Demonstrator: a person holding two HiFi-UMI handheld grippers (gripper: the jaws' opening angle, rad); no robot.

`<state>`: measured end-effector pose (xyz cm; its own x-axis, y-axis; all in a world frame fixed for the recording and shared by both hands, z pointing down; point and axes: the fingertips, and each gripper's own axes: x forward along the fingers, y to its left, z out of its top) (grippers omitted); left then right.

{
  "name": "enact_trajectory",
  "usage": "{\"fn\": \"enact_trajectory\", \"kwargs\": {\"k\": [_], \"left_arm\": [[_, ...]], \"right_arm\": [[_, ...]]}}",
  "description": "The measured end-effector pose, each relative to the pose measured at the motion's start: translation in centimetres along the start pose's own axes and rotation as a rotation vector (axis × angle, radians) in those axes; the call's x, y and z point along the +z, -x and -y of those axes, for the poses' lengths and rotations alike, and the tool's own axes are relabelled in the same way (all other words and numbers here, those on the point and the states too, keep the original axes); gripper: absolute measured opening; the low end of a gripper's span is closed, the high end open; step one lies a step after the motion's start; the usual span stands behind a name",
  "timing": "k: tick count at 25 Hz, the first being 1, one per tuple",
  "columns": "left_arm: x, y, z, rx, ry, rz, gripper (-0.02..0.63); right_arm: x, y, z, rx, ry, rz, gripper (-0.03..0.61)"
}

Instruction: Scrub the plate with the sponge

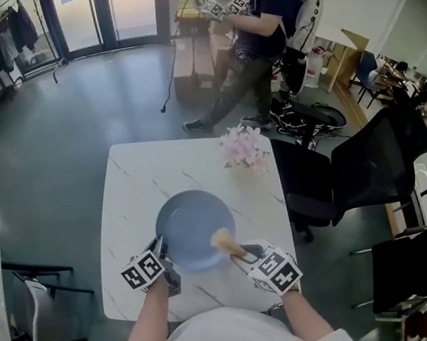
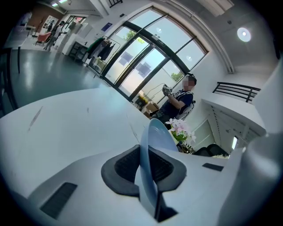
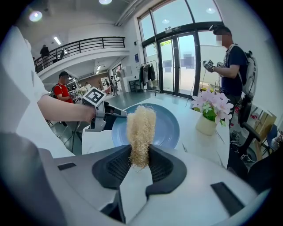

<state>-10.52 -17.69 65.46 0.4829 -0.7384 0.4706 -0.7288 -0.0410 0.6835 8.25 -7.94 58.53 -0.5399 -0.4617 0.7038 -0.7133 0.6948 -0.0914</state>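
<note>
On the white, grey-veined tabletop [image 1: 132, 187] the round, pale blue plate [image 1: 192, 226] sat toward the edge closest to the person, and everything else gathered around that plate. At the plate's left rim the left gripper [image 1: 162, 250] had its jaws drawn together on the thin edge, which ran upright between the two dark pads in the left gripper view; the pads pressed on it from both sides with no gap showing. At the plate's near right rim the right gripper [image 1: 239, 252] was clamped on a straw-coloured, fibrous loofah sponge [image 1: 224, 241], its lower end pinched between the pads and its upper end sticking out over the plate's blue inside. Whether the sponge's tip touched the plate could not be made out. Beyond the plate, near its far right side, stood a bunch of pink and white flowers [image 1: 243, 147] in a small cream pot [image 3: 207, 125], apart from the plate's rim. Well beyond the plate, off the table, a person in a dark shirt with a backpack [image 1: 267, 8] stood on the grey floor, and to the right of the plate, past the table's edge, was a black office chair [image 1: 371, 160].
</note>
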Motion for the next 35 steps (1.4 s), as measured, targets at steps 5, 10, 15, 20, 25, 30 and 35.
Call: {"fn": "enact_trajectory", "kwargs": {"k": [5,10,15,20,25,30,35], "left_arm": [[-0.9,-1.0,-1.1,0.030,0.021,-0.024,0.046],[-1.5,-1.5,-2.1,0.056,0.042,-0.034,0.046],[-1.8,-1.7,-2.7,0.073,0.063,-0.048,0.046],[-2.2,-2.1,-3.7,0.100,0.104,-0.051,0.045],[-2.9,-2.6,-4.5,0.122,0.120,-0.072,0.044],[-3.6,-3.3,-5.4,0.154,0.091,-0.113,0.044],[-3.9,-3.4,-5.7,0.166,0.092,-0.153,0.044]], "right_arm": [[-0.6,0.2,0.2,-0.005,-0.015,-0.007,0.118],[-1.1,0.4,0.7,-0.014,-0.025,-0.014,0.118],[-1.1,0.4,0.7,-0.009,-0.029,-0.015,0.118],[-1.1,0.2,0.5,-0.001,-0.030,-0.016,0.118],[-1.4,0.1,0.5,0.001,-0.040,-0.021,0.118],[-1.9,-0.2,0.4,0.007,-0.046,-0.018,0.118],[-1.8,-0.1,0.2,0.013,-0.050,-0.021,0.118]]}}
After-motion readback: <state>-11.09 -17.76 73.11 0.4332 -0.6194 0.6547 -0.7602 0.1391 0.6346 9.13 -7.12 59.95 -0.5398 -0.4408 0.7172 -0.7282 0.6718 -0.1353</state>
